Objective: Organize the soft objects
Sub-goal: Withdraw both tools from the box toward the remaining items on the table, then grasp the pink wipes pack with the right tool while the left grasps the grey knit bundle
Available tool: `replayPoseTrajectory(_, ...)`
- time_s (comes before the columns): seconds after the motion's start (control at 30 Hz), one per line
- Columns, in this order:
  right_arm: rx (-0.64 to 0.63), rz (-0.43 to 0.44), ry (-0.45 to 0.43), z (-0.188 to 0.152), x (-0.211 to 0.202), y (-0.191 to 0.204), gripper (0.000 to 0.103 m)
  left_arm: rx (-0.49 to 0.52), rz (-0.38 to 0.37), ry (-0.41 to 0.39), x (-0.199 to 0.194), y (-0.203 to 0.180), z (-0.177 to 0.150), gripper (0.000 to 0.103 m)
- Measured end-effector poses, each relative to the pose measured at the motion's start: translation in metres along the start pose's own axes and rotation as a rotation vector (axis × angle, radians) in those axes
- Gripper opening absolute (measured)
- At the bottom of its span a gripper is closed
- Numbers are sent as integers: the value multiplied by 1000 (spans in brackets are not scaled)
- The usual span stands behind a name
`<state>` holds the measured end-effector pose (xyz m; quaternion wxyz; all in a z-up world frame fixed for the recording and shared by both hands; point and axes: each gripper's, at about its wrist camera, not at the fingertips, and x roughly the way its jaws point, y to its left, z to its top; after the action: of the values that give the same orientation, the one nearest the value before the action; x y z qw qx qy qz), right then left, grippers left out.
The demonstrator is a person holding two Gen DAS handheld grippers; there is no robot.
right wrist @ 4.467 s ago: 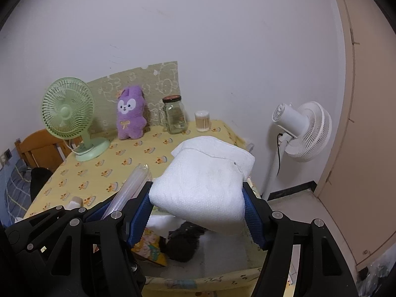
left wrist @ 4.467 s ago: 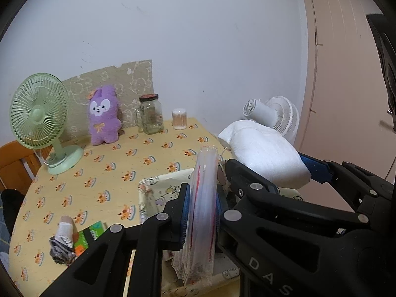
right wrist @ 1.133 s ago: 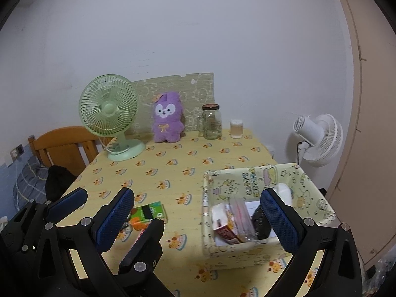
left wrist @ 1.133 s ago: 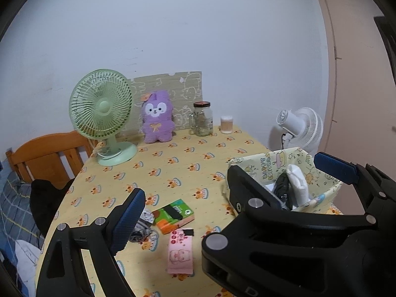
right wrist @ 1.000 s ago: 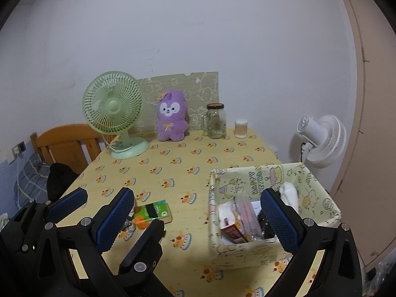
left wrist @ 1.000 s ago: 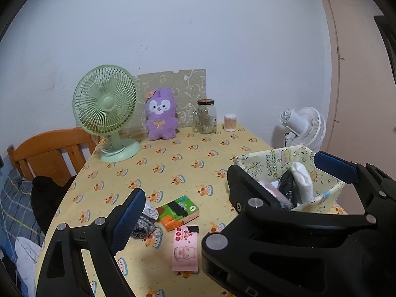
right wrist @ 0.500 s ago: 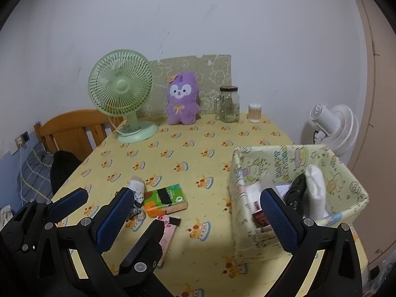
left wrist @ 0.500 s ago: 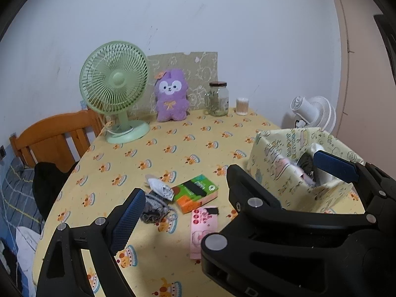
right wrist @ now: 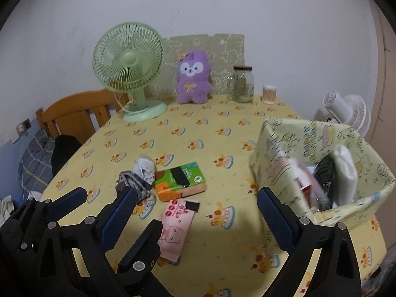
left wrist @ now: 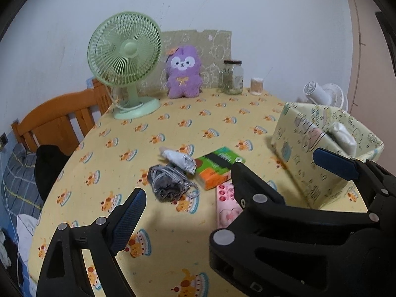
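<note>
A grey rolled sock (left wrist: 168, 182) (right wrist: 131, 182), a white rolled sock (left wrist: 179, 159) (right wrist: 146, 168), a green-orange tissue pack (left wrist: 217, 167) (right wrist: 179, 180) and a pink tissue pack (left wrist: 226, 204) (right wrist: 174, 225) lie mid-table. A yellow fabric basket (left wrist: 297, 148) (right wrist: 277, 153) at the right holds white and dark soft items. My left gripper (left wrist: 232, 183) is open and empty above the socks and packs. My right gripper (right wrist: 195, 212) is open and empty over the pink pack, left of the basket.
A green desk fan (left wrist: 126, 61) (right wrist: 131, 69), a purple plush (left wrist: 183, 71) (right wrist: 193, 76), a glass jar (left wrist: 232, 76) (right wrist: 243, 84) and a small cup (right wrist: 268, 94) stand along the back wall. A wooden chair (left wrist: 59, 121) is at the left, a white fan (right wrist: 346, 113) at the right.
The white cloth and the tube pack once held are let go; both grippers are now open. Both have pulled back from the basket, shifted left and lowered toward the socks and packs.
</note>
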<state>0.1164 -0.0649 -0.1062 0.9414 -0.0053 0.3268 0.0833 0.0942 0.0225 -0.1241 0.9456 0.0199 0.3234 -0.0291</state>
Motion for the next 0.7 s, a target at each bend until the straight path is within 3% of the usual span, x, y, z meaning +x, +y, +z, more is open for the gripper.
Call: replayPoseTrajectory(0.7, -13, -21, 170, -28, 62, 17, 86, -17, 45, 128, 48, 24, -29, 88)
